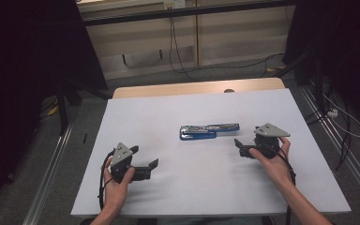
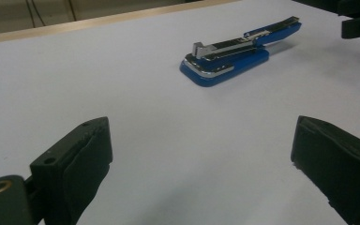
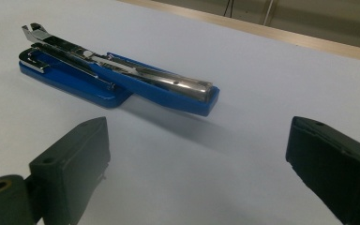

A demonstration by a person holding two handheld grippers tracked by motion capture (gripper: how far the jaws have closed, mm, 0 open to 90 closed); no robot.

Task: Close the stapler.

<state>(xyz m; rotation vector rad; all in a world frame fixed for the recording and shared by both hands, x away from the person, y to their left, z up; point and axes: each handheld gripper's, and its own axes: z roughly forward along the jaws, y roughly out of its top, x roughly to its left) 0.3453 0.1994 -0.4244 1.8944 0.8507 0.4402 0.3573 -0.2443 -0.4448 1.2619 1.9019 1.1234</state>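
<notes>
**Two open tongs and a blue stapler**

I hold one pair of tongs in each hand, low over the white desk (image 1: 168,103). My left tongs (image 1: 151,168) are near the front left part of the desk. Their two black jaws stand wide apart, and there is nothing between them. In the left gripper view I see bare white desk in the gap.

My right tongs (image 1: 242,147) are on the right side of the desk. They are wide open too, and they hold nothing. Their tips point left, toward the stapler.

The blue stapler (image 1: 209,131) lies in the middle of the desk, between my two hands. It is closer to my right tongs than to my left ones. Neither pair touches it. The stapler lies flat on its blue base. Its top arm is swung open, so the shiny metal part inside shows. In the right gripper view the stapler (image 3: 117,79) sits just past my jaws, and the end of its blue arm sticks out over the desk and casts a shadow. In the left gripper view the stapler (image 2: 239,54) is farther off, well beyond the jaws.
</notes>
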